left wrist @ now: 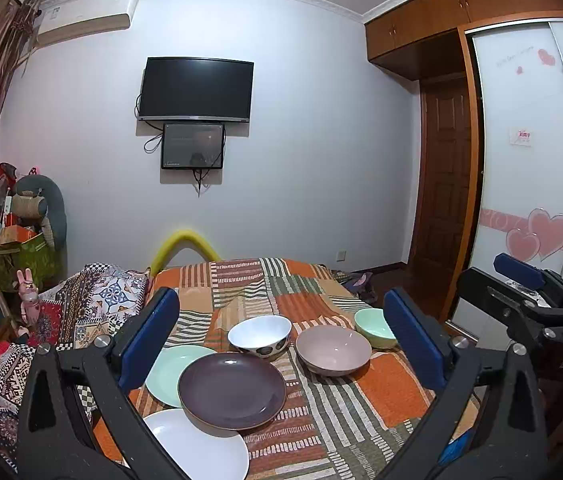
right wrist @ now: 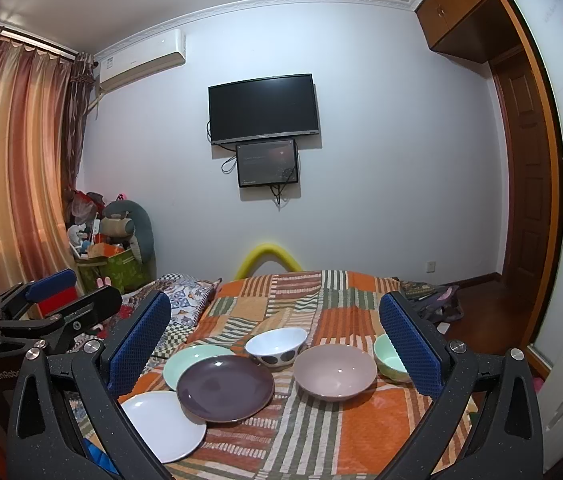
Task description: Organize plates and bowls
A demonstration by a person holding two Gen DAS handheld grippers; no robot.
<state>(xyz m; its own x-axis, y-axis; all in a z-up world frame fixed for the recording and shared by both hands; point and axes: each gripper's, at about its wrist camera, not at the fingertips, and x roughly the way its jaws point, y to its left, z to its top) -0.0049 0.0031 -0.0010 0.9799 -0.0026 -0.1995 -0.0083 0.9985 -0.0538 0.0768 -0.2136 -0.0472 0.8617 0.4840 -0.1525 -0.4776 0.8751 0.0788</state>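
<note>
Left wrist: left gripper (left wrist: pixel 281 332) and right gripper (right wrist: pixel 275 336) both spread wide, empty, above plates (left wrist: pixel 232 390) and bowls (left wrist: pixel 333 350) on blanket (left wrist: pixel 353 420).

Both wrist views face TV wall (left wrist: pixel 301 184), sharing bed (right wrist: pixel 321 432).

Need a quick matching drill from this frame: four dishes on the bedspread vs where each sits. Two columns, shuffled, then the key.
Column 1:
1. purple plate
2. white plate
3. spotted white bowl
4. green bowl

Column 2:
A. farthest right, beside the pink bowl
B. nearest the camera, at the left
C. overlapping the rims of the white and green plate
D. behind, between the plates and the pink bowl

Pairs: 1-C, 2-B, 3-D, 4-A
</note>
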